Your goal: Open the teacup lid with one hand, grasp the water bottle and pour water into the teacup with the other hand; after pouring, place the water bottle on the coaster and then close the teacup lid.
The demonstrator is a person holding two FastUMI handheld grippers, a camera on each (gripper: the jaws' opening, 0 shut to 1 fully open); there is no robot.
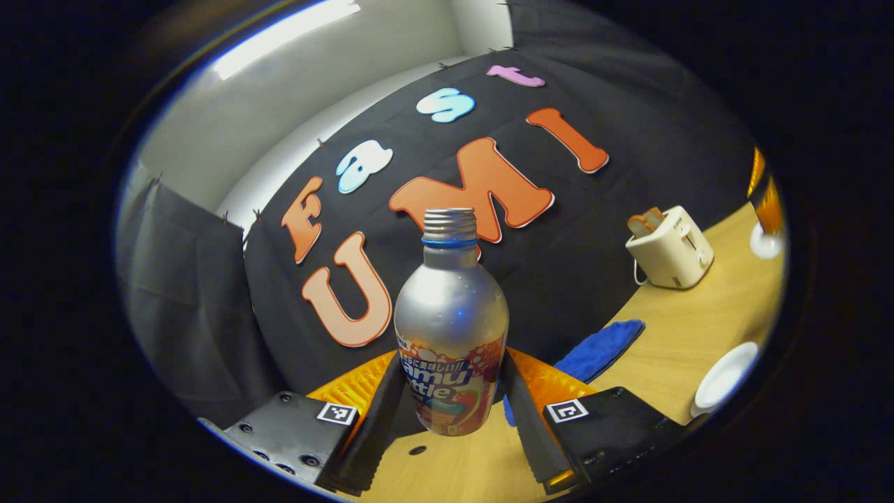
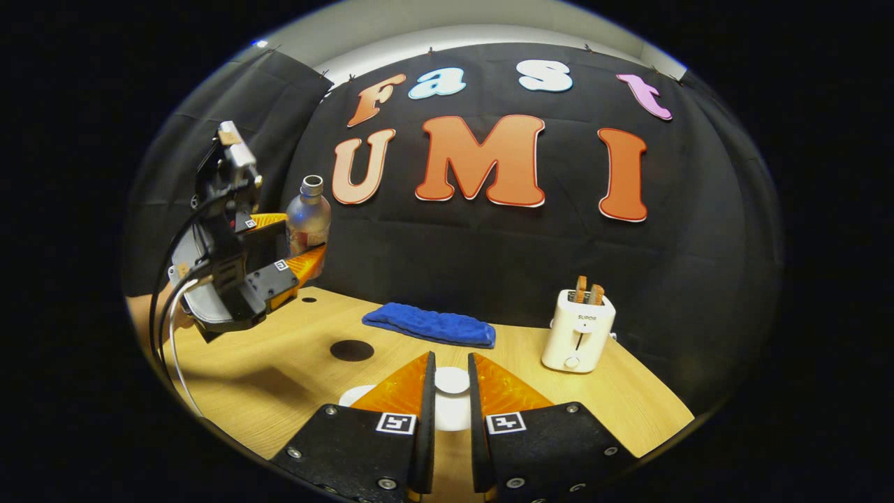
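The wooden tabletop (image 2: pixel 293 363) carries a blue cloth (image 2: pixel 429 325) and a toaster (image 2: pixel 578 330) near the back wall. The left claw (image 1: pixel 450 391) grips the bottle (image 1: pixel 450 328), uncapped, raised above the tabletop's left side. The right claw (image 2: pixel 447 388) stands slightly parted over the white teacup lid (image 2: pixel 452 381), not pressing it.

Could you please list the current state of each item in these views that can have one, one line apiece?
Water bottle: uncapped, upright, lifted off the table, clamped between the left gripper fingers.
Right gripper: fingers close together around the teacup lid knob; contact cannot be told.
Toaster: upright, two slices sticking up from its slots.
Blue cloth: lying flat on the table.
Coaster: bare.
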